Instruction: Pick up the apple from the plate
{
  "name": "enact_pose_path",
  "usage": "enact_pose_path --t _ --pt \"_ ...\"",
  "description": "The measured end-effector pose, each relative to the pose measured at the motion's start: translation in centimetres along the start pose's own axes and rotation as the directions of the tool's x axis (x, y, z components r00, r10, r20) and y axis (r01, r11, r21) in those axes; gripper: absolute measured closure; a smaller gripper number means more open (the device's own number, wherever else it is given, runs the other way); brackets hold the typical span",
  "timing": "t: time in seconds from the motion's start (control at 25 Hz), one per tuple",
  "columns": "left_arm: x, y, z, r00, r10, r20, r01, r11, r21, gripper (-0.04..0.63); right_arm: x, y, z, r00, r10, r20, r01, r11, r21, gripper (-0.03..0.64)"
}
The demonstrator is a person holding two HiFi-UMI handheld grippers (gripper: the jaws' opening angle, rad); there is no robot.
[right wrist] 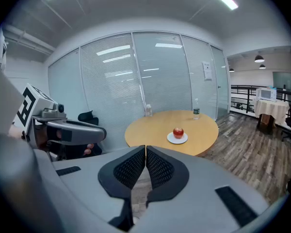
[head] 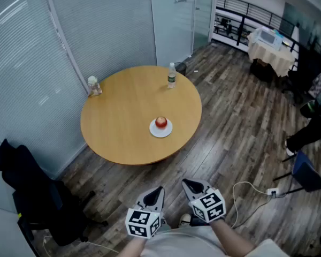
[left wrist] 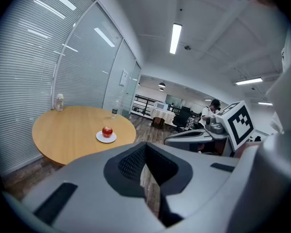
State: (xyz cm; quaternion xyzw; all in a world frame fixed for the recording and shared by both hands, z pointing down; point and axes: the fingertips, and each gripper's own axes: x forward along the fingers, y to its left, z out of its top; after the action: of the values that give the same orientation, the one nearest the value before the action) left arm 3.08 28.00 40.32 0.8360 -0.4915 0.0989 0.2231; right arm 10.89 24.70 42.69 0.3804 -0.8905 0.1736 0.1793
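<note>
A red apple (head: 160,122) sits on a small white plate (head: 161,130) near the front right of a round wooden table (head: 123,122). Both grippers hover low over the floor well short of the table, side by side and pointing toward it. My left gripper (head: 156,193) is shut with nothing in it, and my right gripper (head: 192,186) is shut and empty too. The left gripper view shows the apple (left wrist: 107,130) far ahead past the closed left gripper (left wrist: 145,152). In the right gripper view the apple (right wrist: 178,132) lies beyond the closed right gripper (right wrist: 145,152).
Two water bottles stand on the table, one at the far edge (head: 172,75) and one at the left edge (head: 93,85). A black chair draped with dark cloth (head: 37,197) stands left of me. A white cable (head: 246,189) lies on the wood floor at right.
</note>
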Motion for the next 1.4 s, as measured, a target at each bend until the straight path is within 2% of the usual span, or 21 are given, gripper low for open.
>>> enact_pose_path --t 0.6,0.72,0.84,1.0,1.08,1.28,1.4 --pt "-0.1 1.3 -0.4 1.000 0.003 -0.005 -0.003 1.000 0.001 0.592 1.1 0.8 0.1 1.000 0.013 -0.013 -0.013 1.000 -0.009 0.583" --pt "-0.3 1.7 -0.3 1.000 -0.006 -0.001 0.006 1.000 0.001 0.592 1.3 1.5 1.1 0.999 0.033 0.037 -0.033 0.999 -0.010 0.581" --pt "-0.6 2.5 -0.3 1.000 -0.017 -0.004 0.017 1.000 0.004 0.592 1.5 1.8 2.0 0.997 0.004 0.074 -0.001 0.999 -0.042 0.580" --pt "-1.7 3.8 -0.1 0.999 -0.034 -0.002 0.034 0.999 0.013 0.592 2.0 2.8 2.4 0.999 -0.014 0.053 0.018 0.997 -0.081 0.581" --pt "-2.2 4.6 -0.3 0.999 -0.038 -0.008 0.038 0.999 0.018 0.592 2.3 3.5 2.4 0.999 -0.002 0.053 0.006 0.998 -0.070 0.581" --pt "-2.9 5.9 -0.6 0.999 -0.050 -0.007 0.050 0.999 0.017 0.592 2.8 3.3 1.8 0.996 -0.060 0.063 0.062 0.998 -0.029 0.581" --pt "-2.8 6.2 -0.9 0.998 -0.056 -0.010 0.056 0.998 0.008 0.592 3.2 3.1 1.4 0.996 -0.068 0.052 0.069 0.998 -0.005 0.581"
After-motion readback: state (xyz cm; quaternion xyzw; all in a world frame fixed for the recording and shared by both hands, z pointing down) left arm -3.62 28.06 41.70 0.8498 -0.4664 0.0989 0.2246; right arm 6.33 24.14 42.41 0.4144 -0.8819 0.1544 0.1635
